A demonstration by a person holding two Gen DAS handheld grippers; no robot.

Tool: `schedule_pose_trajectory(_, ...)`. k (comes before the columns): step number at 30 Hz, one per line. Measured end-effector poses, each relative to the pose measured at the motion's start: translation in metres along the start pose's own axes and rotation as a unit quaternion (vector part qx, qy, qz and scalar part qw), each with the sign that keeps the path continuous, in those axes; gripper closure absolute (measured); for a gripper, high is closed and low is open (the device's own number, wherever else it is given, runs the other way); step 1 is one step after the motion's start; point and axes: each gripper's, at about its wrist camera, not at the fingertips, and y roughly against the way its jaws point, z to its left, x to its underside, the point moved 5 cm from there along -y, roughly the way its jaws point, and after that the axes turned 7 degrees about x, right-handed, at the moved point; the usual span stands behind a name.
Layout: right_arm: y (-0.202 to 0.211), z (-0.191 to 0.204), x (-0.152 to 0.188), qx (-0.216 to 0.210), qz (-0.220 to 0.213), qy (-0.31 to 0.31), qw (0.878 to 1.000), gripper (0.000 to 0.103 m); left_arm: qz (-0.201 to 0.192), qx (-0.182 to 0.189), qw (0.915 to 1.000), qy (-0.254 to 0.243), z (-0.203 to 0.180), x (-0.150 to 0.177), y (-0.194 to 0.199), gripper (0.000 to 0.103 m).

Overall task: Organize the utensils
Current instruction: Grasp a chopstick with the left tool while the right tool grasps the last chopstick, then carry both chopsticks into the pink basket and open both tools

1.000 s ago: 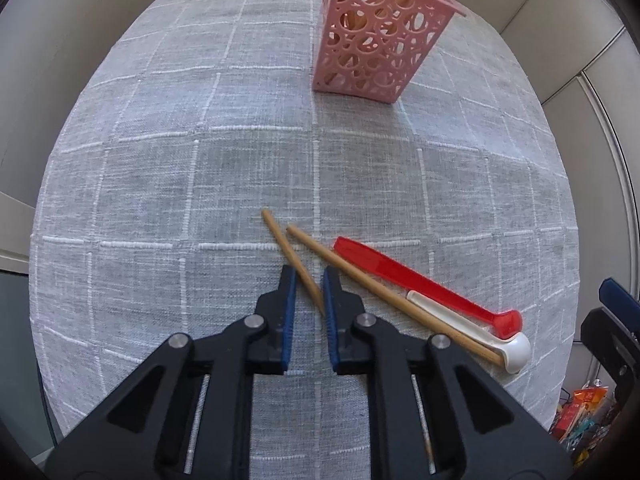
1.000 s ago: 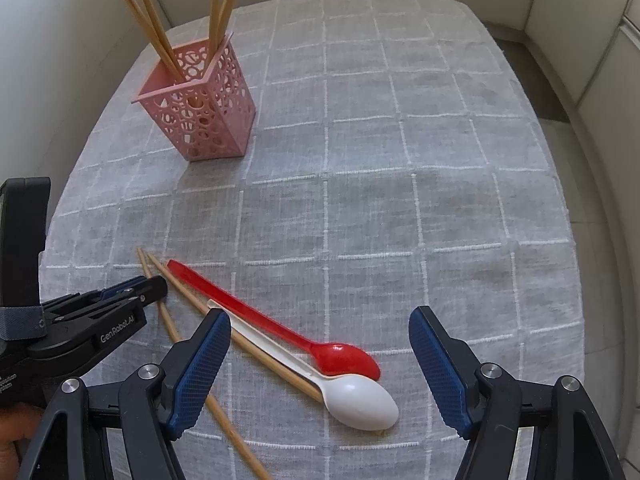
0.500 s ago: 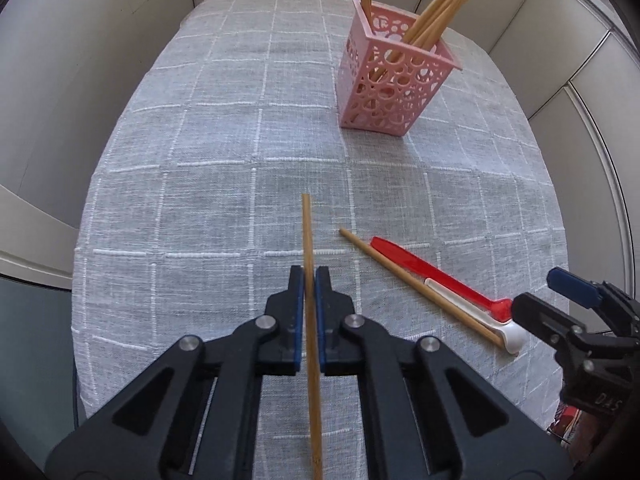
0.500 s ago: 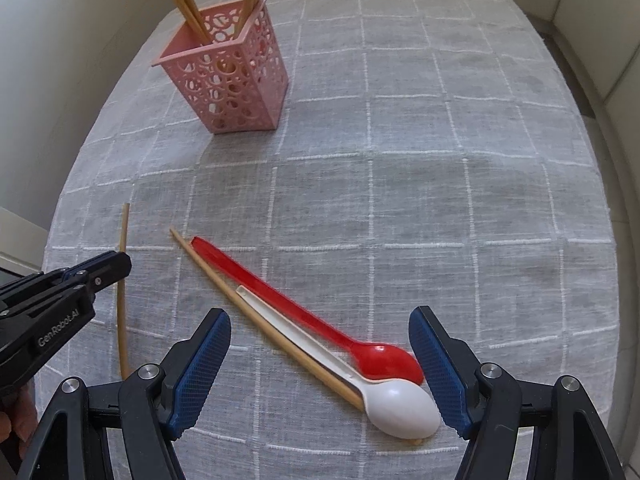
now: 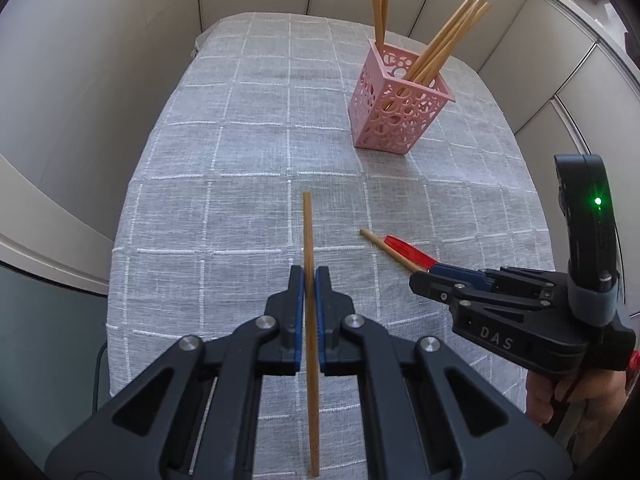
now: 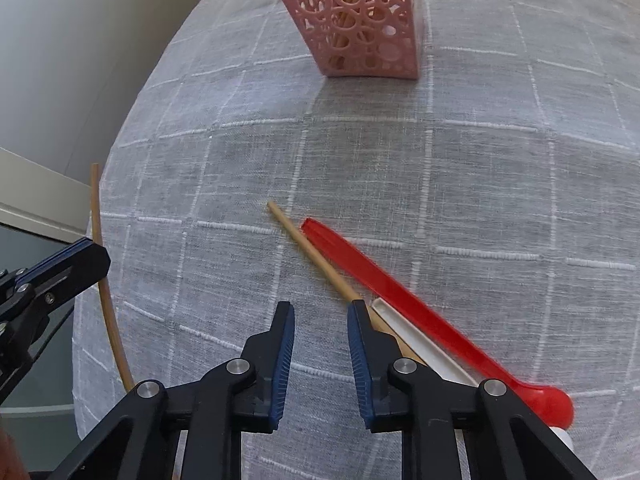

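My left gripper [image 5: 307, 274] is shut on a wooden chopstick [image 5: 309, 240] and holds it above the cloth, pointing forward; it also shows at the left of the right wrist view [image 6: 105, 292]. My right gripper [image 6: 321, 310] is open, low over the table. Its right finger sits at a second chopstick [image 6: 316, 258] that lies on the cloth beside a red spoon [image 6: 404, 312] and a white spoon [image 6: 420, 348]. A pink perforated holder [image 5: 394, 114] with several chopsticks stands at the far side, also in the right wrist view [image 6: 360, 28].
The table wears a grey checked cloth [image 5: 248, 168]. Grey wall panels [image 5: 100, 60] close in on the left and back. The table's left edge [image 6: 92, 240] drops off close to the held chopstick.
My left gripper has lifted the chopstick higher and tilted back. My right gripper has narrowed its jaws and dropped down to the second chopstick and spoons.
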Motion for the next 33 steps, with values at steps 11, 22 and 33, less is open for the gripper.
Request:
schedule_pose_trajectory(11, -0.023, 0.015, -0.009, 0.030, -0.001, 0.034, 0.999, 0.085, 0.000, -0.005, 1.0000, -0.001, 0.004, -0.001, 0.002, 0.097)
schedule_pose_trajectory(22, -0.029, 0.047, -0.006, 0.102, -0.045, 0.109, 0.988, 0.098, -0.018, -0.020, 0.9996, 0.006, 0.008, -0.004, 0.008, 0.097)
schedule_pose_trajectory(33, 0.043, 0.037, 0.004, 0.069, -0.132, 0.069, 0.986, 0.098, -0.093, -0.038, 0.9946, -0.026, -0.007, -0.014, 0.050, 0.097)
